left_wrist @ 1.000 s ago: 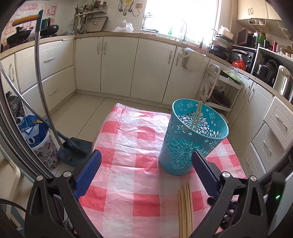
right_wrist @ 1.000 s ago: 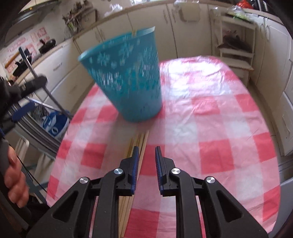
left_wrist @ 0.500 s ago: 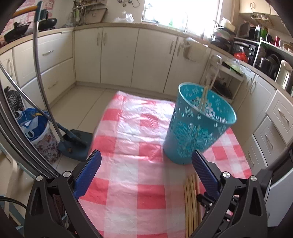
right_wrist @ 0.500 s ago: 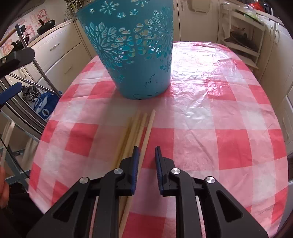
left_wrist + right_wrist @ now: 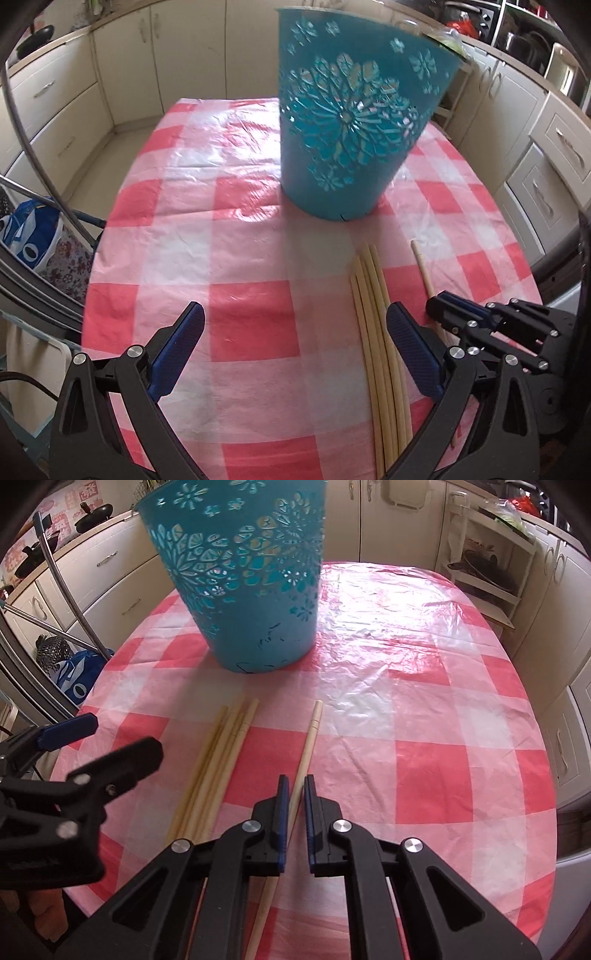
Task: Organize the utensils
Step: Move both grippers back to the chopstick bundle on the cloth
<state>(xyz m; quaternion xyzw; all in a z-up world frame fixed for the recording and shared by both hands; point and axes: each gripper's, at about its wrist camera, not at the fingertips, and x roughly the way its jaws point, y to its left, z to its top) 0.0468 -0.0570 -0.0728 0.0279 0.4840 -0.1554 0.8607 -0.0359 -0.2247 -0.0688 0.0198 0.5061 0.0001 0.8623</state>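
A teal cut-out basket stands upright on the red-and-white checked tablecloth. In front of it lies a bundle of several pale wooden chopsticks. One single chopstick lies apart to their right, and it runs between the jaws of my right gripper, which are closing onto it low over the cloth. My left gripper hangs wide open just above the cloth, its right finger beside the bundle, nothing between the pads.
Cream kitchen cabinets ring the table. A blue bag and a metal tube frame stand on the floor at the left. A white shelf rack stands behind the table's far right edge.
My left gripper has dropped toward the table and the basket looms closer. The right gripper's jaws have narrowed around one chopstick, which now lies apart to the right of the bundle.
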